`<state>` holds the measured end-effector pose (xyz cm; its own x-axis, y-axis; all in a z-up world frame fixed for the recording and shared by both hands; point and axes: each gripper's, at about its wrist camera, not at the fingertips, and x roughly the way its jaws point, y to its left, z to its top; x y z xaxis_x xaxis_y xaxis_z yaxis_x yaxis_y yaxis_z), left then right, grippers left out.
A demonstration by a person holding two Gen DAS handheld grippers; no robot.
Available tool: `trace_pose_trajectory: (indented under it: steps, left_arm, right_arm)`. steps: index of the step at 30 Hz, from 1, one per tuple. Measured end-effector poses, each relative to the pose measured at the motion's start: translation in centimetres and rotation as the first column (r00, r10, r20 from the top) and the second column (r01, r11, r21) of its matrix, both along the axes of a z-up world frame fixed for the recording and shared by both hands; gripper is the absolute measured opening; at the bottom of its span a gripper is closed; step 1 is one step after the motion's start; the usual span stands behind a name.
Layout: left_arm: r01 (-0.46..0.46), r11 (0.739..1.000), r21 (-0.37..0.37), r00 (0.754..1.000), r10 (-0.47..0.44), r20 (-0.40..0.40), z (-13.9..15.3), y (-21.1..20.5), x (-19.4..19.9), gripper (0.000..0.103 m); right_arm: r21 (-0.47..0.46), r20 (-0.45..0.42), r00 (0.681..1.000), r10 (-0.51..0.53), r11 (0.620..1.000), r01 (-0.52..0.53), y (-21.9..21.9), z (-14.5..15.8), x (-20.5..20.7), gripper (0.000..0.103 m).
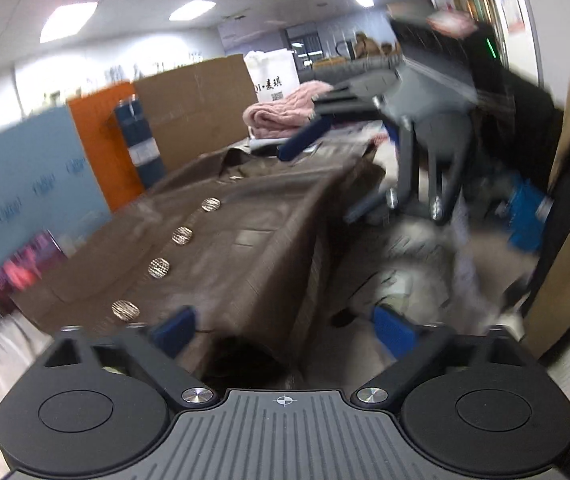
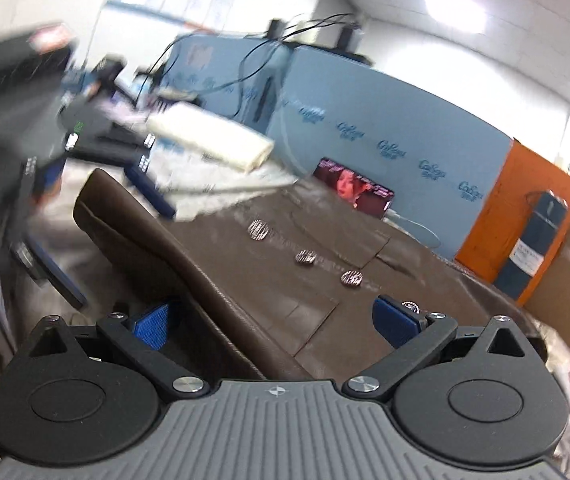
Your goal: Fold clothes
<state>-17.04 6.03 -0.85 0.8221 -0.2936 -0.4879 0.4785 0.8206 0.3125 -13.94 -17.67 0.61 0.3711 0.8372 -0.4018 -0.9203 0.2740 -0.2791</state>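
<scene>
In the left wrist view, a brown coat [image 1: 245,232] is seen spread over the worktop, its row of metal buttons [image 1: 182,236] running away from the camera and one long edge folded into a thick ridge. The left tool [image 1: 285,334] is seen with its blue pads parted, one pad on either side of the coat's near end; cloth lies between them, but no pad is shown pressing on it, so it is judged released. A pink knitted garment [image 1: 285,110] is seen piled beyond the coat, and the right tool [image 1: 325,168], much blurred, hangs over the far end.

In the right wrist view, the same coat [image 2: 285,280] is shown from its other end, with a rolled, padded hem or sleeve edge crossing between the pads. The right tool [image 2: 281,324] stands parted astride that edge and is judged not yet clenched.

The cloth is judged thick, fairly heavy and limp rather than stiff, with a smooth face that may slip. It would best be taken at the doubled edge or at a corner, where the layers give bulk, well clear of the hard buttons, and lifted from both ends together so that it does not sag in the middle.
</scene>
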Motion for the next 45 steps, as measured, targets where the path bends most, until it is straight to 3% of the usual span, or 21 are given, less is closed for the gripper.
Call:
trace_pose_trajectory:
  steps: [2, 5, 7, 11, 15, 18, 19, 20, 22, 23, 26, 34, 39, 42, 45]
  left_arm:
    - [-0.012, 0.999, 0.046, 0.999, 0.010, 0.033, -0.4, -0.1, 0.3, 0.028]
    - [-0.017, 1.000, -0.025, 0.999, 0.018, 0.041, 0.2, 0.9, 0.9, 0.019]
    - [-0.039, 0.997, -0.062, 0.997, 0.043, 0.065, 0.7, 1.5, 1.2, 0.017]
    - [-0.077, 0.988, -0.137, 0.993, 0.089, 0.081, 1.3, 2.9, 1.9, 0.014]
    - [-0.084, 0.981, -0.176, 0.992, 0.100, 0.081, 1.6, 3.7, 2.0, 0.014]
    - [-0.087, 0.977, -0.196, 0.991, 0.106, 0.085, 1.8, 4.1, 1.9, 0.014]
    - [-0.088, 0.975, -0.204, 0.990, 0.108, 0.087, 1.8, 4.2, 1.8, 0.014]
    - [-0.087, 0.974, -0.210, 0.990, 0.108, 0.089, 1.9, 4.4, 1.7, 0.013]
    - [-0.076, 0.972, -0.221, 0.991, 0.099, 0.092, 1.9, 4.6, 1.6, 0.011]
    - [-0.069, 0.972, -0.226, 0.991, 0.092, 0.092, 1.9, 4.6, 1.6, 0.010]
    - [-0.051, 0.970, -0.240, 0.993, 0.075, 0.093, 2.0, 4.7, 1.2, 0.007]
    - [0.047, 0.958, -0.282, 0.996, -0.021, 0.092, 2.2, 4.8, -1.9, 0.006]
    - [0.138, 0.912, -0.387, 0.988, -0.099, 0.119, 3.5, 5.6, -4.4, 0.006]
    - [0.128, 0.883, -0.451, 0.986, -0.064, 0.155, 4.0, 6.6, -4.7, 0.006]
    - [0.103, 0.859, -0.502, 0.986, -0.020, 0.168, 3.8, 7.1, -4.3, 0.006]
  right_arm:
    - [0.014, -0.027, 0.999, -0.019, 1.000, 0.019, 0.0, 0.1, 0.3, 0.103]
    - [-0.012, -0.012, 0.999, -0.029, 1.000, 0.029, -0.2, -0.1, 0.2, 0.103]
    - [-0.051, -0.004, 0.999, -0.048, 0.998, 0.048, -0.5, -0.6, 0.2, 0.103]
    - [-0.142, 0.027, 0.983, -0.182, 0.973, 0.184, -1.6, -1.5, 1.9, 0.103]
    - [-0.192, 0.116, 0.936, -0.332, 0.917, 0.349, -3.3, -2.0, 4.4, 0.102]
    - [-0.198, 0.221, 0.883, -0.414, 0.868, 0.456, -4.4, -2.2, 5.8, 0.095]
    - [-0.202, 0.262, 0.870, -0.417, 0.858, 0.472, -4.6, -2.5, 5.8, 0.079]
    - [-0.206, 0.283, 0.868, -0.407, 0.858, 0.470, -4.8, -2.8, 5.7, 0.056]
    - [-0.213, 0.264, 0.890, -0.371, 0.878, 0.429, -5.0, -3.1, 5.1, 0.029]
    - [-0.213, 0.246, 0.901, -0.358, 0.886, 0.411, -5.1, -3.0, 4.8, 0.020]
    - [-0.216, 0.203, 0.922, -0.329, 0.904, 0.370, -5.4, -2.8, 3.7, 0.007]
    - [-0.243, 0.166, 0.939, -0.302, 0.910, 0.336, -5.6, -1.8, -0.1, 0.005]
    - [-0.245, 0.181, 0.940, -0.290, 0.912, 0.328, -6.6, -0.5, -3.8, 0.005]
    - [-0.155, 0.205, 0.932, -0.300, 0.930, 0.334, -7.8, 1.3, -5.2, 0.005]
    - [-0.142, 0.202, 0.925, -0.323, 0.925, 0.354, -7.9, 1.4, -4.9, 0.005]
